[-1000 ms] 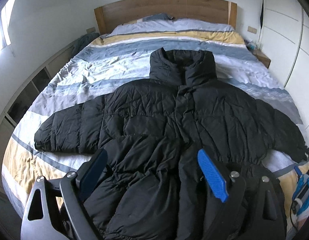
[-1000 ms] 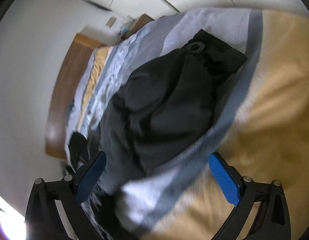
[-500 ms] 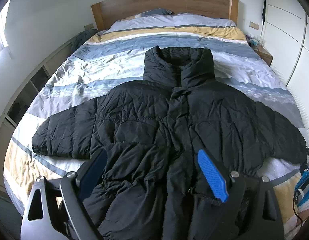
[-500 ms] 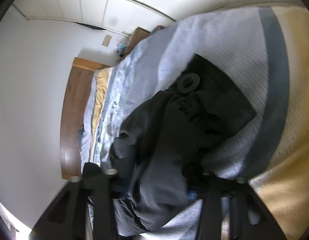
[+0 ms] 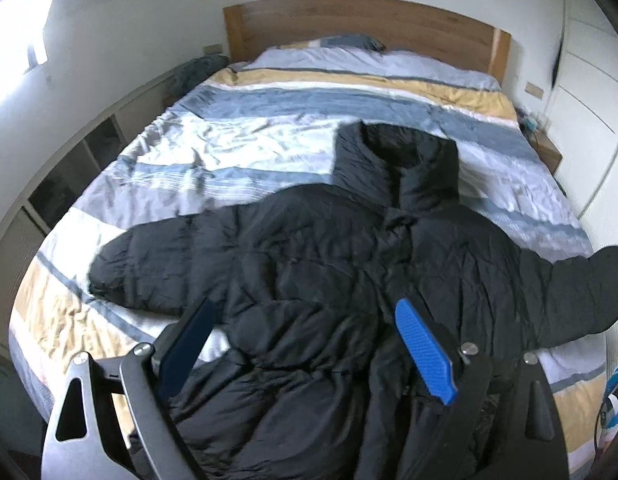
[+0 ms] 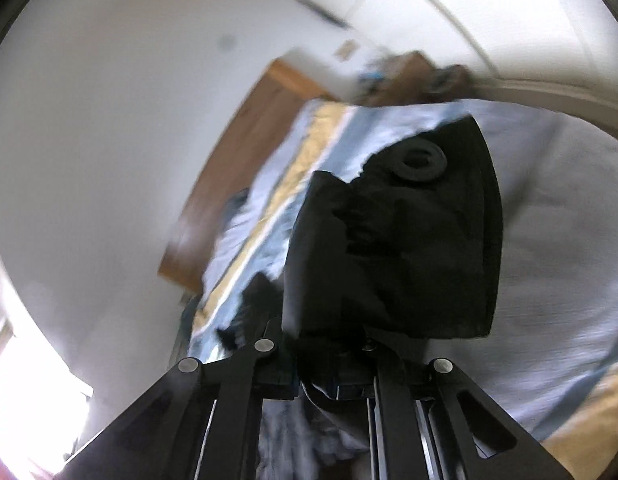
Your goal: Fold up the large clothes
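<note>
A black puffer jacket [image 5: 329, 264] lies front up on the striped bed [image 5: 269, 128], collar toward the headboard, sleeves spread. My left gripper [image 5: 305, 352] is open and empty, hovering above the jacket's lower front. My right gripper [image 6: 329, 344] is shut on the jacket's right sleeve [image 6: 393, 240] near the cuff and holds it lifted off the bedding. In the left wrist view that sleeve [image 5: 581, 292] rises at the right edge. The right fingertips are hidden by the fabric.
A wooden headboard [image 5: 361, 20] and pillows stand at the far end. A low shelf unit [image 5: 69, 168] runs along the left side. White wardrobe doors [image 5: 589, 80] and a bedside table [image 5: 545, 148] are on the right.
My right gripper closed on the right sleeve and lifted it off the bed. My left gripper swung its view to the left and stayed open.
</note>
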